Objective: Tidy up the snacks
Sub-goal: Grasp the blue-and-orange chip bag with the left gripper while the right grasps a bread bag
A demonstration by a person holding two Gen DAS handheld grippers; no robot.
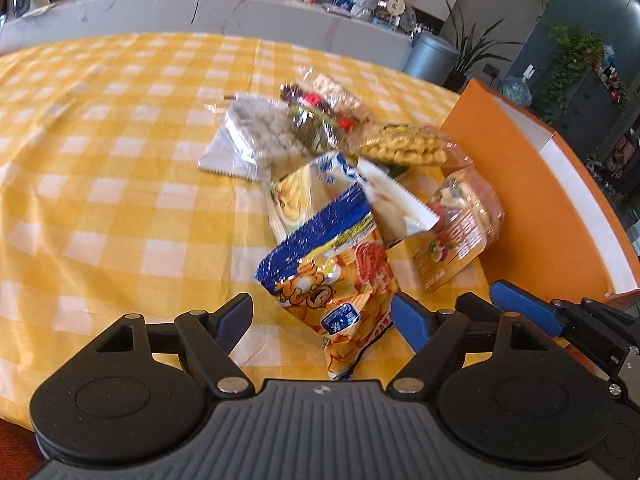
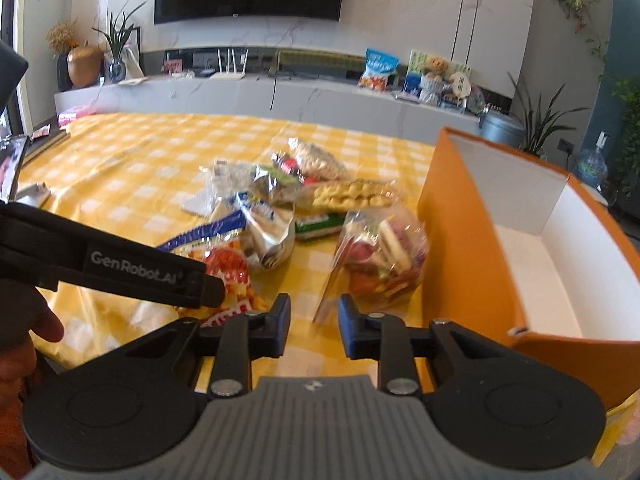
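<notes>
My left gripper (image 1: pixel 322 316) stands spread wide at the bottom of the left wrist view. The chip bag (image 1: pixel 336 280) lies between its fingers, orange with a blue top edge; the pads do not press on it, though blur makes the contact at the right pad hard to judge.

My right gripper (image 2: pixel 314 326) sits at lower centre of the right wrist view, its fingers drawn near each other with a gap between them. Nothing is pinched there. The corner of the clear bag (image 2: pixel 380 256) of mixed sweets lies just beyond the gap, apart from the pads.

The snacks lie in a loose pile at the centre of both views, on the yellow checked cloth (image 1: pixel 120 160):
- a white bag (image 1: pixel 248 140) of pale puffs, upper left of the pile;
- a yellow puff pack (image 1: pixel 408 146), upper right of the pile;
- a silver-blue bag (image 2: pixel 266 232), leaning on the chip bag.

The orange box (image 2: pixel 472 248) stands open at the right of both views, just beside the clear bag. Its white inside shows no snack.

In the right wrist view, my left gripper's finger crosses from the left edge, over the chip bag.
</notes>
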